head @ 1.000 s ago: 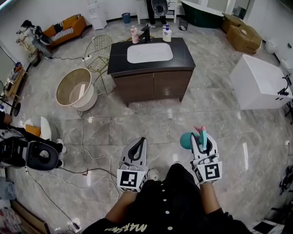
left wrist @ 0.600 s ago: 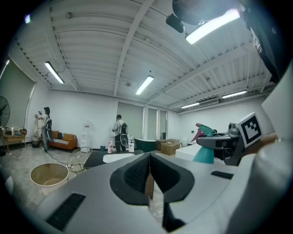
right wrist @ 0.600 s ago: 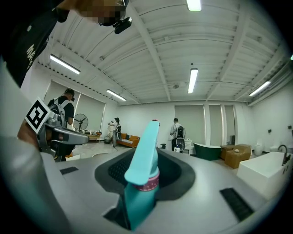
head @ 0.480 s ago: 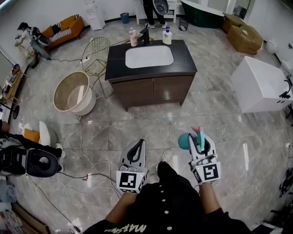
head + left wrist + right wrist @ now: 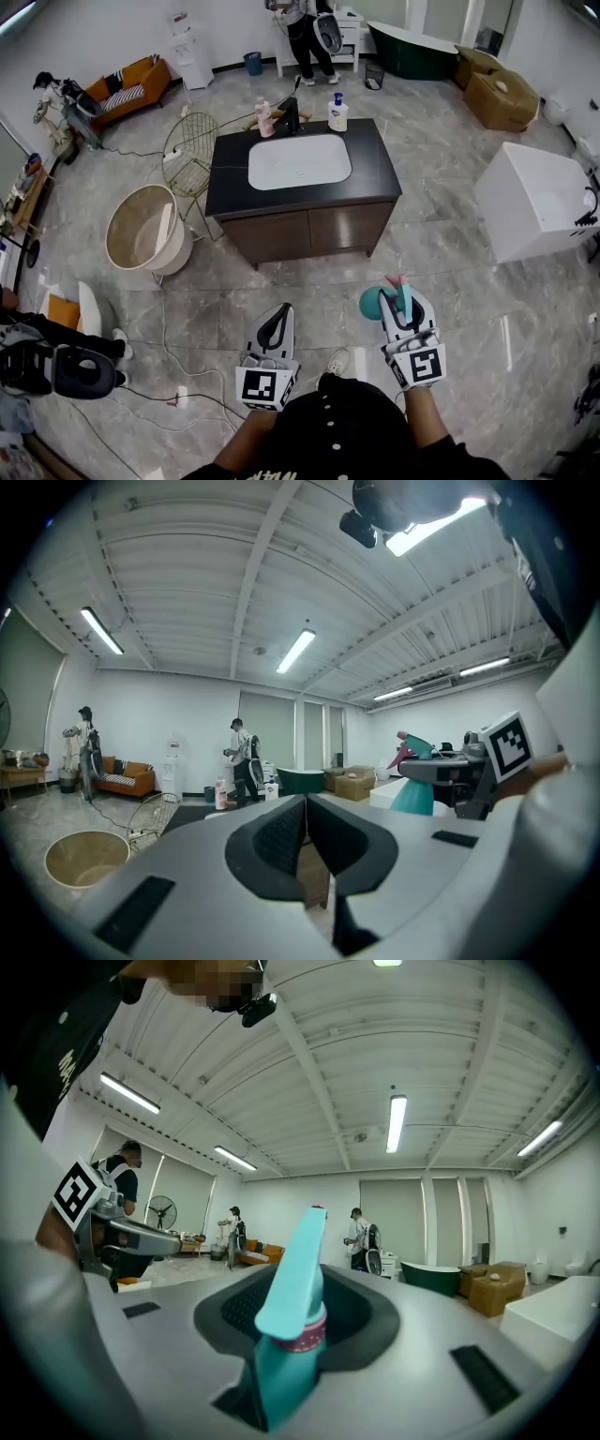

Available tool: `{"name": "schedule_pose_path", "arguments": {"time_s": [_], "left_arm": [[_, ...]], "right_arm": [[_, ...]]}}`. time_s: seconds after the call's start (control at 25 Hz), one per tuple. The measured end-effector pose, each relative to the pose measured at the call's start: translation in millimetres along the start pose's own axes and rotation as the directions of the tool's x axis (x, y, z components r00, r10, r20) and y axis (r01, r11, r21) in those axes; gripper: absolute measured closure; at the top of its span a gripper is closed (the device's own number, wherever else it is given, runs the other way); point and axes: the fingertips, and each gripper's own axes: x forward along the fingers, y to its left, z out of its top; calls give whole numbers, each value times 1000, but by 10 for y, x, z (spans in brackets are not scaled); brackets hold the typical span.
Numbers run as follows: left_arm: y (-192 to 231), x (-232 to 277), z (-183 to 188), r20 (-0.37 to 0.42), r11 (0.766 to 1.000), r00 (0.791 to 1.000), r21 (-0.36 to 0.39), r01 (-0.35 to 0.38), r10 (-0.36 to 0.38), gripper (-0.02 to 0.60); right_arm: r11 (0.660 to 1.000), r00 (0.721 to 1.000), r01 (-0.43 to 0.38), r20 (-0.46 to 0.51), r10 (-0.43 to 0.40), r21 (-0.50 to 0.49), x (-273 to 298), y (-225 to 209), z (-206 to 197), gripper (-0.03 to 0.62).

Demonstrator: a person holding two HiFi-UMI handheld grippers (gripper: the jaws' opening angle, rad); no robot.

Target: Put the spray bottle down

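Observation:
A teal spray bottle (image 5: 378, 302) with a pink-tipped trigger head hangs above the floor, and my right gripper (image 5: 403, 302) is shut on it. In the right gripper view the bottle's neck (image 5: 291, 1335) stands upright between the dark pads of the right gripper (image 5: 298, 1321). My left gripper (image 5: 278, 317) is beside it at the same height, shut and with nothing in it; its pads (image 5: 281, 832) meet at the tip. The left gripper view also catches the bottle (image 5: 412, 794) off to the right. Both grippers point towards a dark vanity countertop (image 5: 375, 173) with a white basin (image 5: 300, 161).
On the counter's far edge stand a pink bottle (image 5: 263, 116), a black faucet (image 5: 292, 116) and a white pump bottle (image 5: 337, 114). A round beige tub (image 5: 145, 228) and a wire chair (image 5: 192, 141) are left of the vanity; a white box (image 5: 534, 197) is right. Cables (image 5: 169, 319) cross the floor.
Both grippers and the camera have moved forward over the floor towards the vanity, which now sits nearer and lower in the head view. The bottle stays gripped as before.

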Motion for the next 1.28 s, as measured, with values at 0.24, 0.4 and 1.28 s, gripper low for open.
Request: {"name": "schedule_pose_path", "arguments": {"time_s": [0.24,0.4,1.28], "left_arm": [[-1,537,132,17,1000,1000,8,-3,3,565],[-9,726,137,13,1000,1000,4,-11,11,565],[690,2213,22,-14,999,999,-30,29,-29,565]], "right_arm": [[1000,1000,1,22,-1,0,343,-419,46,477],[1000,1000,-1,7,1,-3,443,-588,-26,477],[1000,999,12,-33,-12,-12,1834,-1163,-339,478]]}}
